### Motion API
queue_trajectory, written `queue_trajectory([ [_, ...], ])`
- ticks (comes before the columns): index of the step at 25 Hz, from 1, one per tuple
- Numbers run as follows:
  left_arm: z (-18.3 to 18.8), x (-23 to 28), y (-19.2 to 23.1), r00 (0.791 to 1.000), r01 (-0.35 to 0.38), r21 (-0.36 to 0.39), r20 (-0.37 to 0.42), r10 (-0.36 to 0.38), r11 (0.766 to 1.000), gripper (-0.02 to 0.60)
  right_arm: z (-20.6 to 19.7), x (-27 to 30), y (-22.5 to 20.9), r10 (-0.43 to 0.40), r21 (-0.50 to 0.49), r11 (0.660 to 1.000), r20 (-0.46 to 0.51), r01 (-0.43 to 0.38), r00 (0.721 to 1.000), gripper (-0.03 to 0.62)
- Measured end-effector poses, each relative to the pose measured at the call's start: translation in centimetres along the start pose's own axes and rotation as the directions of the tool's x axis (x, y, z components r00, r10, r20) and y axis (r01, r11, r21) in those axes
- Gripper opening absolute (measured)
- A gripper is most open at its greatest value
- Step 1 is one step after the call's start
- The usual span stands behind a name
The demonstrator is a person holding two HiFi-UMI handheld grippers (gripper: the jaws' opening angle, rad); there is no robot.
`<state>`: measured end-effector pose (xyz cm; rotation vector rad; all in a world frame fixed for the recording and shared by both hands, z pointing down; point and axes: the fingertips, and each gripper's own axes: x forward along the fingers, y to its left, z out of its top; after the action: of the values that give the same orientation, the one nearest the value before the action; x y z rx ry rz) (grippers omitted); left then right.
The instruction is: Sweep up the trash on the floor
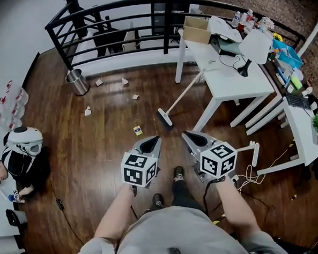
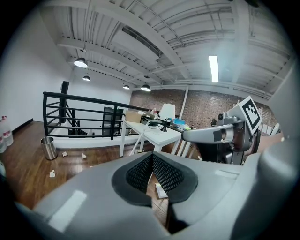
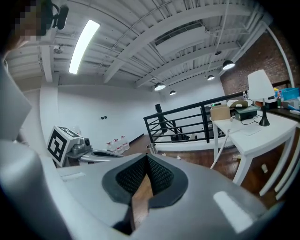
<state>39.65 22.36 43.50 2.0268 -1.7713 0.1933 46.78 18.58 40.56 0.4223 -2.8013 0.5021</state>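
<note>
Trash [image 1: 125,82] here means little paper scraps lying loose on the wood floor [image 1: 96,154], none of it gathered up. Starting from the tools: the left gripper [image 1: 151,144] has its jaws pinched together on nothing. The right gripper [image 1: 190,137] is the same deal, clamped shut and empty. They sit side by side, close but not touching.

Closest bit of litter is a small yellowish card [image 1: 138,130] at 11 o'clock, just ahead of the left gripper. Further out, the broom [image 1: 181,98] is at 12 o'clock, with its head on the floor and its handle leaning up toward 1 o'clock against the white table [image 1: 237,84].

The rest of the scraps are spread from 10 to 12 o'clock. A metal bin [image 1: 78,82] stands near them at 11, by the black railing [image 1: 115,19].
</note>
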Motion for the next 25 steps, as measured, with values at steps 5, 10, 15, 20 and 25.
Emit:
queue_trajectory([
  [5, 2.1, 5.5, 2.5, 0.999, -0.04, 0.007, -0.012, 0.04, 0.999, 0.007, 2.4, 3.7, -5.2, 0.049, 0.005, 0.999, 0.012, -0.049, 0.999, 0.0],
  [10, 5.2, 12.4, 4.0, 0.996, -0.085, 0.001, -0.011, 0.085, 0.996, 0.008, 6.3, 6.8, -11.7, 0.105, 0.001, 0.995, 0.024, -0.105, 0.994, 0.0],
  [15, 8.7, 18.2, 5.1, 0.993, -0.114, 0.017, -0.006, 0.114, 0.993, 0.007, 8.7, 8.5, -17.7, 0.118, -0.001, 0.993, 0.019, -0.118, 0.993, 0.0],
  [20, 10.3, 23.7, 5.7, 0.995, -0.088, 0.032, -0.038, 0.089, 0.996, 0.008, 9.0, 9.7, -22.8, 0.085, 0.055, 0.995, 0.013, -0.086, 0.996, 0.0],
  [25, 12.5, 30.6, 6.2, 0.998, -0.018, 0.046, -0.053, 0.021, 0.999, 0.006, 10.3, 10.4, -28.7, 0.005, 0.084, 0.996, 0.023, -0.007, 1.0, 0.0],
])
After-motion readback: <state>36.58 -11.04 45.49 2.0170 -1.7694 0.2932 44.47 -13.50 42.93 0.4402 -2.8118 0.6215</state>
